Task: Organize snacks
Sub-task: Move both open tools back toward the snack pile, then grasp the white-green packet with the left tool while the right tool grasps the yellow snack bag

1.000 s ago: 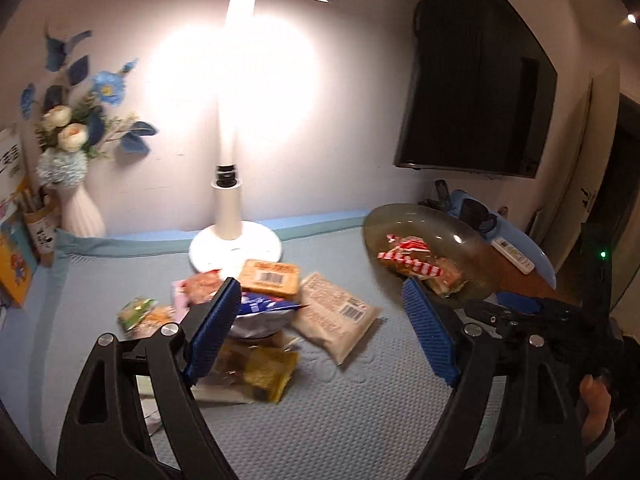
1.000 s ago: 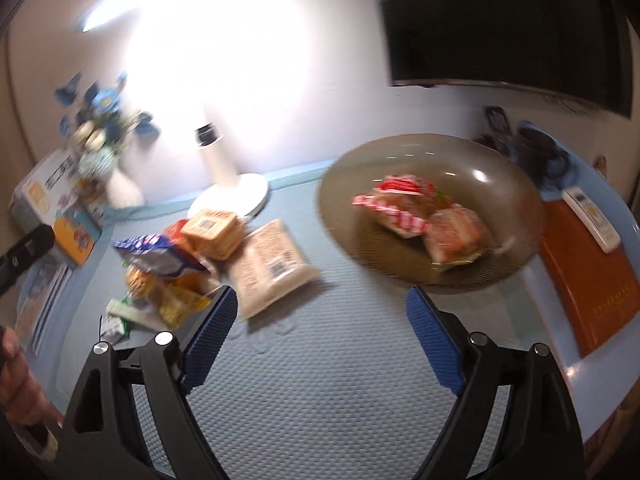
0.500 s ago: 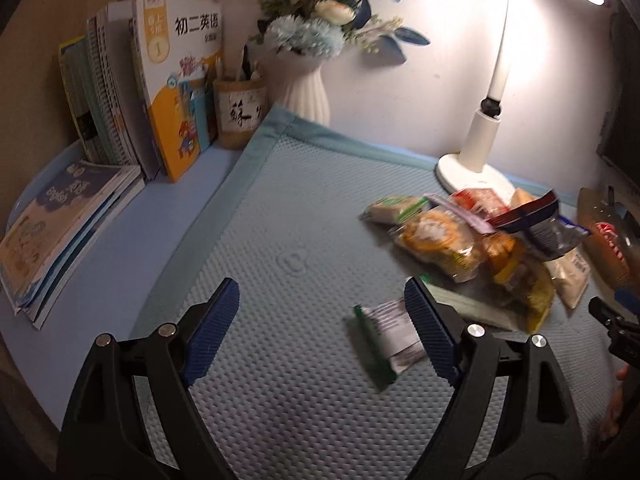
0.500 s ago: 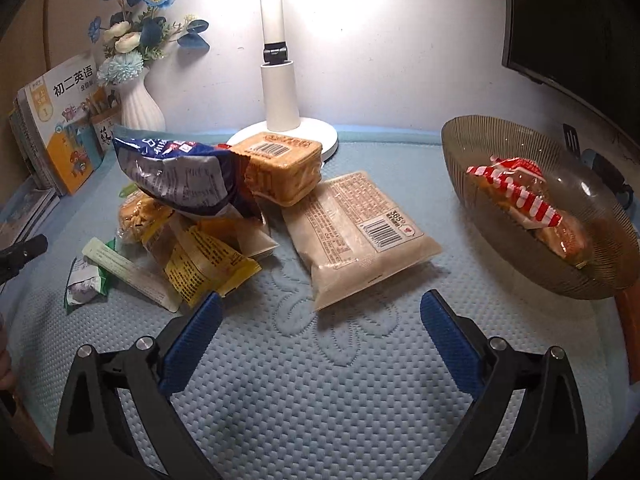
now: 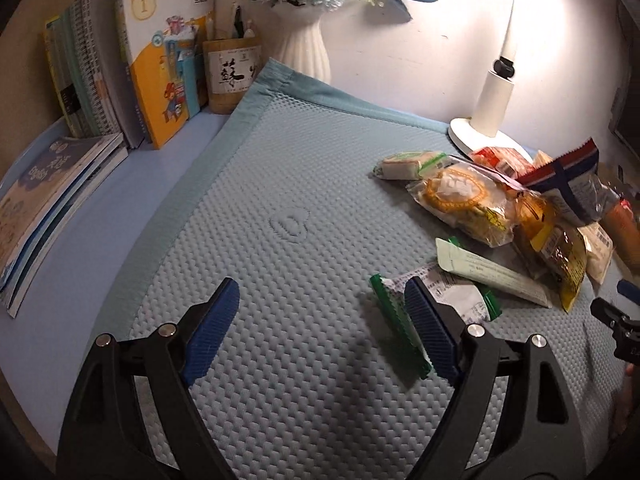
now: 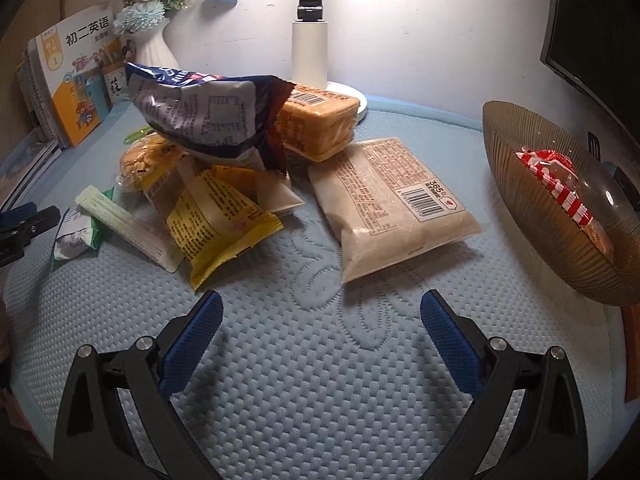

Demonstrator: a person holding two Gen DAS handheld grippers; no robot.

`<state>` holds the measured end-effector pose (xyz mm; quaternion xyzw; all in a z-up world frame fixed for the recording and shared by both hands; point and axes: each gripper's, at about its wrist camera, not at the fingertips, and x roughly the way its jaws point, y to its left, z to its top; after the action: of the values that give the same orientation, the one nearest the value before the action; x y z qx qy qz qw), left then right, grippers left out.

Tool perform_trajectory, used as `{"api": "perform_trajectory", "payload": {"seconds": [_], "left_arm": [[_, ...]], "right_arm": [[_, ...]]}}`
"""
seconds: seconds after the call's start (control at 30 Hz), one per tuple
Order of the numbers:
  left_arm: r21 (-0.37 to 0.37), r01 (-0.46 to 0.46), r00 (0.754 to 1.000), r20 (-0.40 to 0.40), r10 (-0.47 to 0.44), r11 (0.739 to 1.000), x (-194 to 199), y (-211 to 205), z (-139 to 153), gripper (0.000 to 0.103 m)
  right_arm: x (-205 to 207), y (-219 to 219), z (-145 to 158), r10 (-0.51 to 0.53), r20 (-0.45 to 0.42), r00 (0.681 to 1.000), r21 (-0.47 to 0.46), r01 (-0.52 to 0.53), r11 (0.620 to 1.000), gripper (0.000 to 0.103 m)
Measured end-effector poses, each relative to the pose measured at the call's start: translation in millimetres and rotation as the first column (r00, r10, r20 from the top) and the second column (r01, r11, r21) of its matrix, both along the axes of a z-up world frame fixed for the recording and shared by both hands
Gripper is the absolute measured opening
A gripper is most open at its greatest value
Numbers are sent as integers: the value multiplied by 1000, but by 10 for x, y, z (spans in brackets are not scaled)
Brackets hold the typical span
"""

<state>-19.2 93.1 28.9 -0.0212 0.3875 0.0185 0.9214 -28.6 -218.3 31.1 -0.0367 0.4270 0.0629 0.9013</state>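
Observation:
Several snack packets lie heaped on the blue-grey mat [image 6: 320, 380]. A beige packet [image 6: 396, 204] lies ahead of my right gripper [image 6: 320, 340], which is open and empty above the mat. A yellow packet [image 6: 216, 224], a blue-and-white bag [image 6: 200, 116] and an orange cracker pack [image 6: 320, 124] lie further back. A brown glass bowl [image 6: 532, 200] at the right holds a red-striped packet [image 6: 556, 184]. My left gripper [image 5: 320, 328] is open over the mat. A small green-edged packet [image 5: 440, 300] lies partly behind its right finger. A pale green stick packet [image 5: 488, 272] lies just beyond.
Books [image 5: 160, 52], a pen holder [image 5: 232, 76] and a white vase of flowers [image 5: 304, 48] stand at the back left. A white lamp base [image 5: 484, 136] stands behind the heap. A dark screen [image 6: 592, 28] hangs at the right. Bare mat stretches left of the heap.
My left gripper has swung left from the bowl side to the small green-edged packet and come closer to it. My right gripper has moved from the bowl nearer to the heap.

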Motion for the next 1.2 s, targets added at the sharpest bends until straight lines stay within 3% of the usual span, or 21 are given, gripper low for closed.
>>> {"api": "perform_trajectory", "payload": {"seconds": [0.1,0.17,0.23,0.33,0.5,0.57,0.67,0.7,0.77,0.83,1.0,1.07,1.13,1.17,1.2], "left_arm": [[34,118,993,-17,-117,992,9,-153,41,89],[83,183,983,-19,-182,980,39,-244,100,92],[121,214,977,-15,-214,969,92,-286,152,92],[112,291,957,-42,-288,950,230,-323,142,92],[-37,418,897,-142,-419,908,385,-372,-75,91],[-91,475,862,-153,-483,875,307,-414,-99,91],[-78,562,807,-166,-567,823,108,-531,-102,91],[-59,581,795,-170,-582,811,44,-571,-99,91],[-14,582,800,-169,-575,813,-8,-618,-89,91],[-20,557,817,-164,-553,830,28,-624,-70,91],[-60,475,863,-163,-478,878,219,-673,-96,88],[-49,462,867,-185,-462,886,244,-722,-141,68],[18,448,880,-186,-438,894,214,-776,-166,63],[28,449,881,-181,-437,893,185,-796,-159,53],[31,449,882,-175,-437,893,150,-810,-145,51]], "right_arm": [[17,-13,-3,45,-40,998,56,-42,998,98],[59,-37,39,79,-70,994,142,-69,987,98],[88,13,143,109,-52,993,198,-97,975,98],[146,248,288,152,12,988,98,-153,983,98],[276,603,192,217,51,975,-81,-213,974,98],[318,665,146,224,60,973,-102,-218,971,97],[366,654,83,221,57,974,-91,-216,972,90],[385,650,55,223,48,974,-84,-219,972,83],[404,653,19,229,19,973,-72,-227,971,73],[392,655,0,222,6,975,-73,-221,973,62],[242,532,-21,215,-22,976,-17,-216,976,56],[140,493,-26,217,-41,975,8,-217,976,55],[17,459,-22,210,-54,976,15,-210,978,55],[-55,429,-16,205,-61,977,18,-204,979,55],[-121,397,-10,197,-67,978,23,-196,980,55]]}}
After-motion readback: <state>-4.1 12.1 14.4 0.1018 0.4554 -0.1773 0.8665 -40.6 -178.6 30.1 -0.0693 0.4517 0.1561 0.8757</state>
